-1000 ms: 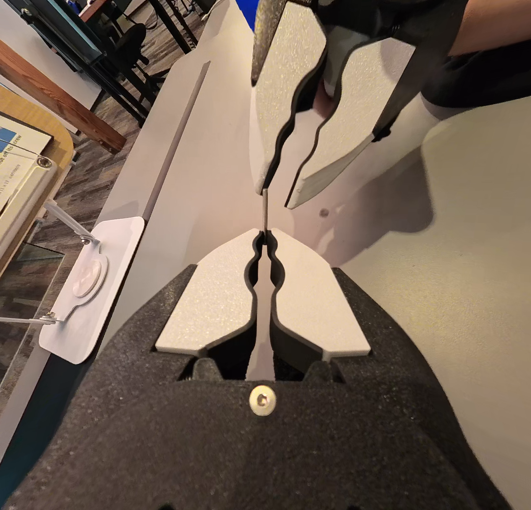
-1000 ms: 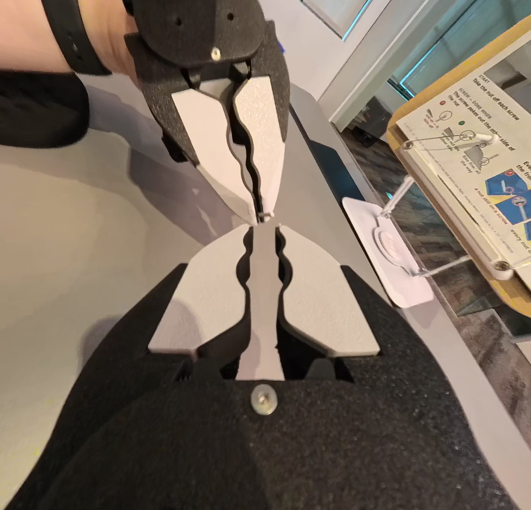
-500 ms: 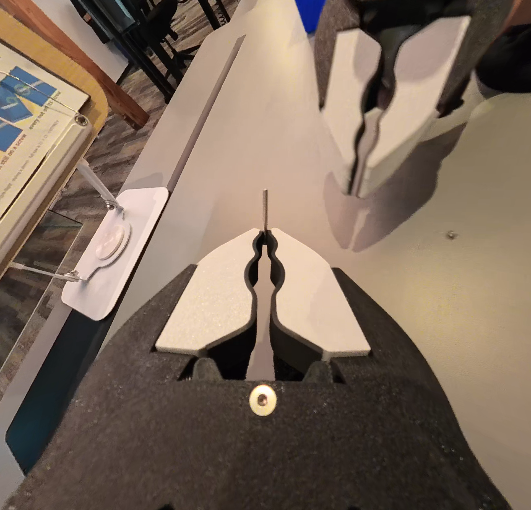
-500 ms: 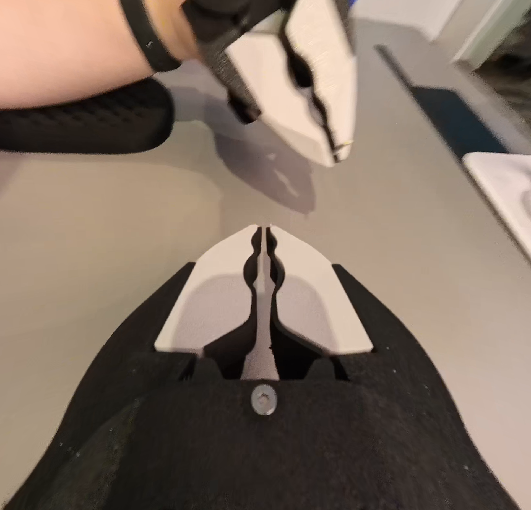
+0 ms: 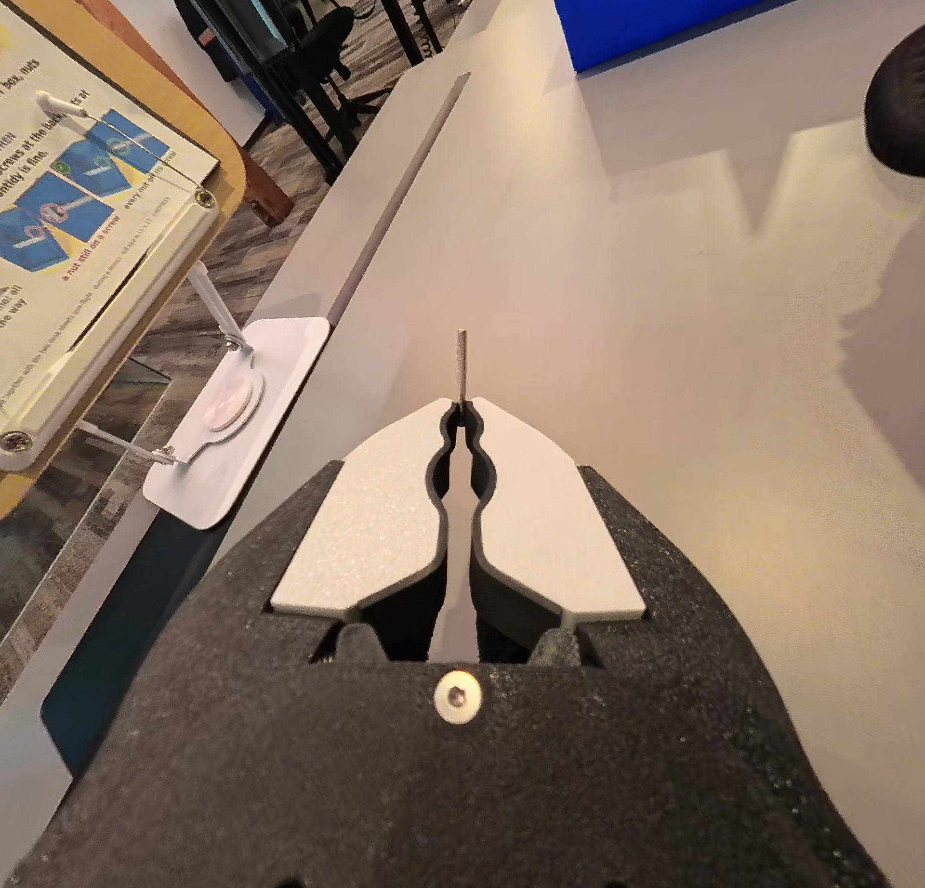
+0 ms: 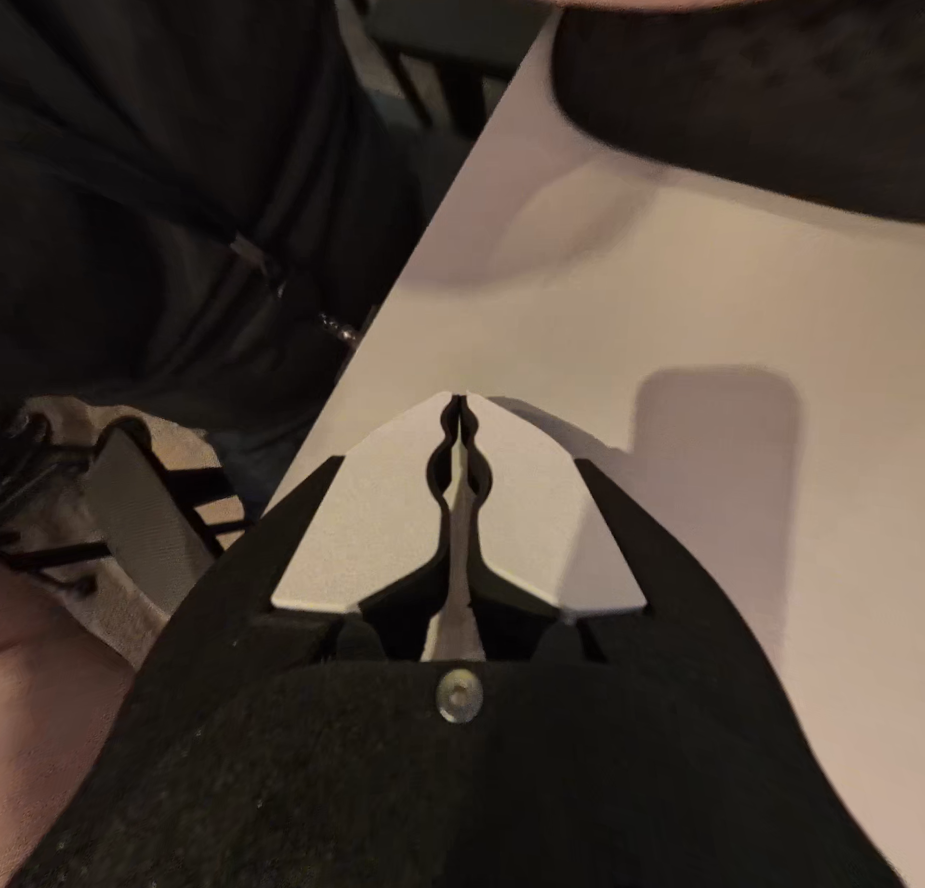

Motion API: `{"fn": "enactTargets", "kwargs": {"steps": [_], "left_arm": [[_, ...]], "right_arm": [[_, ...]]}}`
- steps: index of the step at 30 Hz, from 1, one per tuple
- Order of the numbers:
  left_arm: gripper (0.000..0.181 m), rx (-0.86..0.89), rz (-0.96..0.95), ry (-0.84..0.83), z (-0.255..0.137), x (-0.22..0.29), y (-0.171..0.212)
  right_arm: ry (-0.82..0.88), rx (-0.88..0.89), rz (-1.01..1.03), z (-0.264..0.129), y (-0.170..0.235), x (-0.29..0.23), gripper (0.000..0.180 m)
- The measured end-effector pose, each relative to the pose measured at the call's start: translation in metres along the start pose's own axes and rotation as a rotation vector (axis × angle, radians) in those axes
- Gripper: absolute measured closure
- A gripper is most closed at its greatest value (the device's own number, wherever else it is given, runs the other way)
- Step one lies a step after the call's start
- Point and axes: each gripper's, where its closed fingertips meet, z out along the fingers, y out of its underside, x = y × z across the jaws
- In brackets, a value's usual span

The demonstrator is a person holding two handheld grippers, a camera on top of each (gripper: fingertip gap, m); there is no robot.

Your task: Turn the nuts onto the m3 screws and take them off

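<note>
Spanning both views, the pale grey counter (image 5: pixel 650 263) is the landmark for everything below. At its left edge a white stand base (image 5: pixel 235 423) carries an instruction sheet (image 5: pixel 75 203) on thin rods; at its far end sits a blue box (image 5: pixel 701 8). A dark padded rest (image 5: pixel 901 108) lies on the counter to the right.

Left tool (image 5: pixel 461 403): fingers closed to a slit, tips pinching the lower end of the M3 screw (image 5: pixel 460 363). The screw stands out forward from the tips, above the counter, thread bare; no nut visible on it.

Right tool (image 6: pixel 458 397): turned toward the counter's near edge, with the person's dark clothing (image 6: pixel 150 163) beyond that edge. Tips pressed together. Frame is motion-blurred; cannot tell whether a nut sits between them, as nothing shows at the tips. No nut visible on the counter in either view.

Judgement: the screw is presented and waiting; the step in hand is bringing a nut to it with the right tool.

Notes for doing it well:
- Keep the left tool steady, with the screw axis fixed and the free end clear.
- Hold the nut by its flats at the very tips, bore unobstructed.
- Line the bore up square with the screw end before contact; a tilted start risks cross-threading or flicking the nut off.
- Turn lightly until the thread catches, then re-grip in short turns.
</note>
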Motion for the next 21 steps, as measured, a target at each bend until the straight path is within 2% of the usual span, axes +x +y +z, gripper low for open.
{"fn": "enactTargets", "kwargs": {"steps": [2, 8, 13, 17, 21], "left_arm": [[0.179, 0.009, -0.003, -0.008, -0.003, -0.002, -0.002], [0.179, 0.026, 0.001, -0.013, -0.007, -0.003, -0.005], [0.179, 0.040, -0.009, -0.019, -0.009, -0.006, -0.007], [0.179, 0.046, -0.007, -0.020, -0.011, -0.006, -0.008], [0.179, 0.058, -0.009, -0.017, -0.012, -0.005, -0.011]], "right_arm": [[0.072, -0.089, -0.005, 0.009, 0.014, 0.009, 0.180], [0.090, 0.026, 0.032, -0.012, 0.007, 0.016, 0.180], [0.210, 0.098, 0.042, -0.045, 0.005, 0.019, 0.180], [0.254, 0.020, 0.036, -0.029, 0.018, 0.016, 0.179], [0.374, -0.032, 0.007, -0.018, 0.028, 0.022, 0.174]]}}
